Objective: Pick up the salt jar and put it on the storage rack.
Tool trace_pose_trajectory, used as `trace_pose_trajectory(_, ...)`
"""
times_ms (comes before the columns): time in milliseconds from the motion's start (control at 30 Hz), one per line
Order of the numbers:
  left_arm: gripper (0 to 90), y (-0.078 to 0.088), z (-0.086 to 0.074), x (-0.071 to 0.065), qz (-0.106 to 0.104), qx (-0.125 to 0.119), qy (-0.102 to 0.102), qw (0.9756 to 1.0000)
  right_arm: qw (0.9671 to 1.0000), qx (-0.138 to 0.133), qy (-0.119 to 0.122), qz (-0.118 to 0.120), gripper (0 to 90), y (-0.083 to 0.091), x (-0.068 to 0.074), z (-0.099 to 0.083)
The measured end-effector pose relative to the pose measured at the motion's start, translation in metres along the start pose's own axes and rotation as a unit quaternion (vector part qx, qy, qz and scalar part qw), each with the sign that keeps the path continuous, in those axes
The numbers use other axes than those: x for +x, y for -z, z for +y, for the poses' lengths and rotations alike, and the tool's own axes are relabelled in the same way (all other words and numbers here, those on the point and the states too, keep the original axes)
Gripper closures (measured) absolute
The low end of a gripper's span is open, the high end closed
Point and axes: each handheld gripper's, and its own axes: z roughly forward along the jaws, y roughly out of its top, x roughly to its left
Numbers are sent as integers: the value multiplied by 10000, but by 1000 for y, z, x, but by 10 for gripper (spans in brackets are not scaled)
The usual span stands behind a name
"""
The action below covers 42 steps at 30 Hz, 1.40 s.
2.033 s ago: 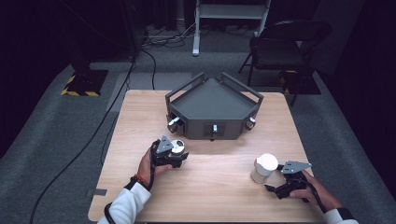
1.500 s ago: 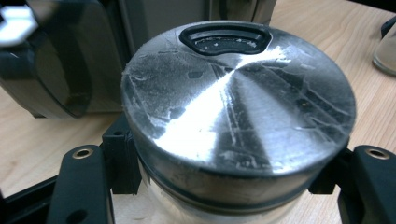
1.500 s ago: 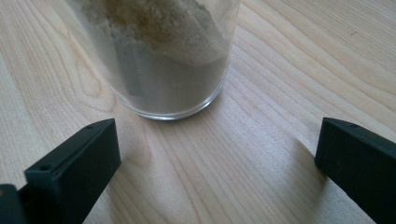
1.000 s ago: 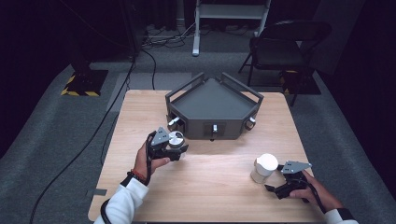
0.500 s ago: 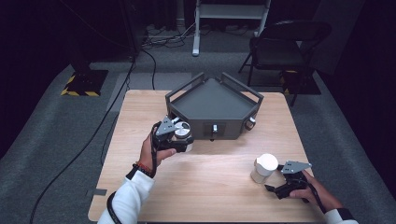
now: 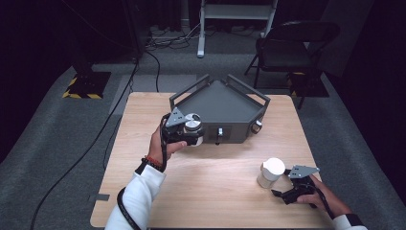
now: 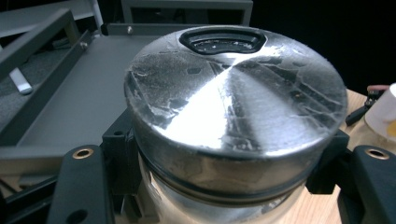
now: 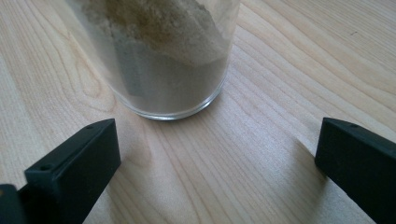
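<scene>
Left gripper (image 6: 191, 136): I see it clamped on a steel-lidded jar (image 7: 236, 116) — the high view places it at the grey tray's (image 6: 225, 103) near-left wall.
Right gripper (image 6: 283, 194): jaws spread wide, nothing held — its own view shows brown powder in the glass jar (image 8: 161, 56).

White sleeve (image 6: 138, 197), black gripper (image 6: 190, 133) (grey three-cornered plate)

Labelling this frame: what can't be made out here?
- Left gripper view: the metal-lidded jar hides its own body and what lies under it.
- Right gripper view: the glass jar of powder is cut off by the top edge, lid unseen.
- High view: knobs on the grey tray too small to read.
</scene>
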Motion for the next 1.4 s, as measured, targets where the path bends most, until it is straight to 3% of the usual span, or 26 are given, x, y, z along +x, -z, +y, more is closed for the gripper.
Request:
trace_pose_trajectory(300, 305, -6, 22, 3, -63, -139, -75, 9999, 10000, -1, -6, -4, 0, 0, 0, 0)
trace_pose_trajectory(833, 305, -27, 57, 6, 113, -114, -126, 9998, 10000, -1, -2, 2, 0, 0, 0, 0)
trace_pose_trajectory(1267, 305, -48, 68, 9, 450, -103, -57, 9989, 10000, 1, -7, 1, 0, 1, 0, -1)
trace_pose_trajectory(1400, 305, -55, 70, 13, 408, -107, -102, 9991, 10000, 2, -6, 1, 0, 1, 0, -1)
